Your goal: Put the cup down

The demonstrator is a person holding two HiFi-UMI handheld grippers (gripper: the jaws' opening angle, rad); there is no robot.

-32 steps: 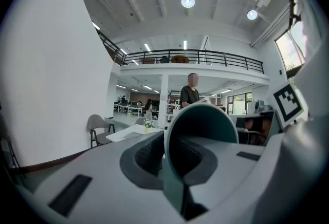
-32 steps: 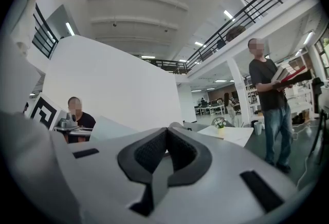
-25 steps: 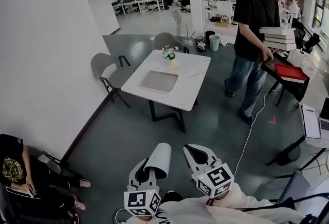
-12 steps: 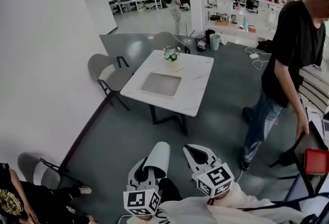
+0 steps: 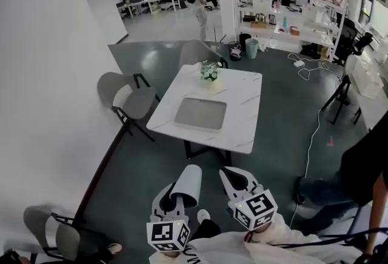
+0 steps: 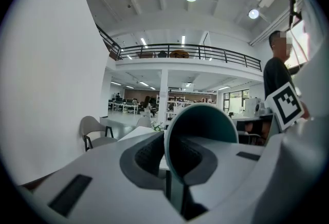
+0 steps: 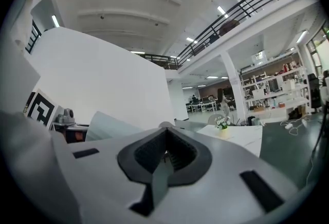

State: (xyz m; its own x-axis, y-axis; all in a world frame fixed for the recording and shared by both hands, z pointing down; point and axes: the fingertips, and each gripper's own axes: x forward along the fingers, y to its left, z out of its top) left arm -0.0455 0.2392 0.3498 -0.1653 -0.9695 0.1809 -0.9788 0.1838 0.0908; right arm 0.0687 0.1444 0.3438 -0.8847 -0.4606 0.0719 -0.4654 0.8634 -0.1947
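Head view: I am closing on the white table [image 5: 242,135], which sits larger and nearer in frame than a second ago. The bystander [image 5: 364,175], who was carrying a stack of books then, has slid off to the right edge. Both grippers keep the same pose at the bottom of the frame, so the only change is approach, and the cup is not yet over the table's near edge. The left gripper [image 5: 174,195] holds the cup [image 5: 189,184] clamped by its wall. The cup is tipped over with its base pointing ahead, and it stops short of the tabletop. The right gripper [image 5: 231,175] rides just beside the cup on its right and does not touch it. A grey tray [image 5: 200,112] lies mid-table and a flower pot [image 5: 210,72] stands near the far edge, so I judge the bare strip along the near edge the likely landing spot. Left gripper view: the left gripper [image 6: 167,159] pinches the cup [image 6: 205,125] at the rim, one pad outside and one inside the teal-lined mouth. The table [image 6: 134,133] shows beyond, well apart. Right gripper view: the right gripper [image 7: 165,155] has its jaws pressed together on nothing, and the table [image 7: 241,134] lies ahead.
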